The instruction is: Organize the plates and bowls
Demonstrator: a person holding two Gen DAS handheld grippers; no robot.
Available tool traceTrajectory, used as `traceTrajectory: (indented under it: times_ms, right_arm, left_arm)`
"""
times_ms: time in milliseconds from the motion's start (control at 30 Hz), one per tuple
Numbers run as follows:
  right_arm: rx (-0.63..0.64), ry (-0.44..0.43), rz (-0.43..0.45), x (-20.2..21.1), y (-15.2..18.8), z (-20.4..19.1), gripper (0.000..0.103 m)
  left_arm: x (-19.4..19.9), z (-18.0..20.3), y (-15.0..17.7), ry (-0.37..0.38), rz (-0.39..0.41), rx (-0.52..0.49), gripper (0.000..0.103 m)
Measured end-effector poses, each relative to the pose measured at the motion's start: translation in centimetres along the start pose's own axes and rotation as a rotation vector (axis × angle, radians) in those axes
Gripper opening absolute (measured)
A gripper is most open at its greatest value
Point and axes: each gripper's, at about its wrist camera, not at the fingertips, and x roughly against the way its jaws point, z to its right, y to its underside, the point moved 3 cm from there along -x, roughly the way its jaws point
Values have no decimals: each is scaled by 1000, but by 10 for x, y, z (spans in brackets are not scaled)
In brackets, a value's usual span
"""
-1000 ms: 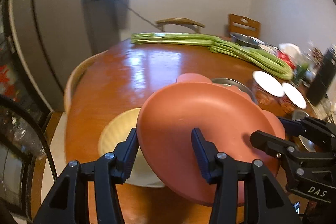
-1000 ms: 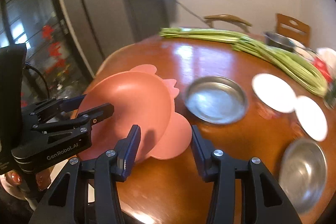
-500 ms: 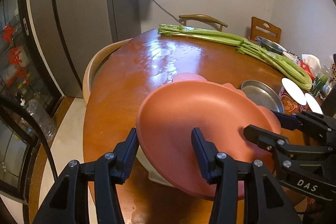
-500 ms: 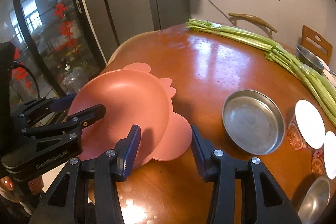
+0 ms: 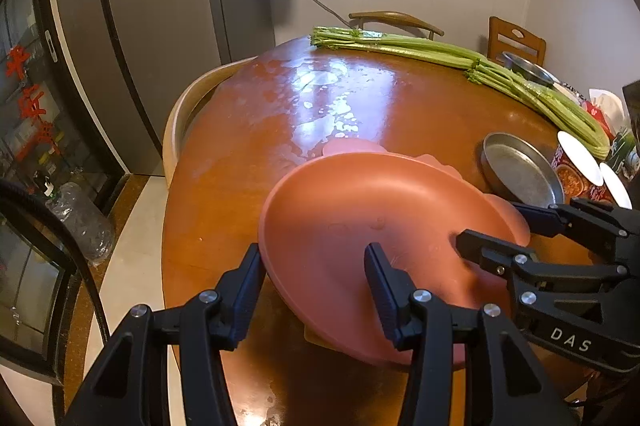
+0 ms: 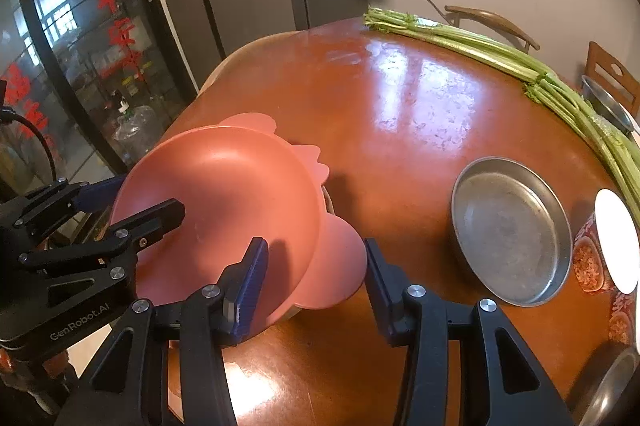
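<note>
The left claw [image 5: 314,290] and right claw [image 6: 312,278] both straddle the tilted pink plate's [image 5: 372,242] rim, jaws spread (neither visibly pinching). Beyond sit a steel pan [image 6: 508,230] and celery [image 6: 500,54] on the wooden surface [image 6: 400,98].

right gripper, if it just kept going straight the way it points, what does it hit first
Most likely the pink plate: its rim already sits between the right gripper's open fingers, tilted over a second pink dish. Past those is bare wooden table. Depth is hard to judge in the fisheye.
</note>
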Motion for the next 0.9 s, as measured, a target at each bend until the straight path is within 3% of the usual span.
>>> traceTrajectory:
  times_ms: [633,900]
  right_arm:
    - [8,25,-28,-19,2,5,50]
    - [-10,20,-26,-18,1,7,50]
  left_arm:
    - [-15,2,2,-40,-29,-51,51]
    - [-3,-1,-3,-23,2,-37,51]
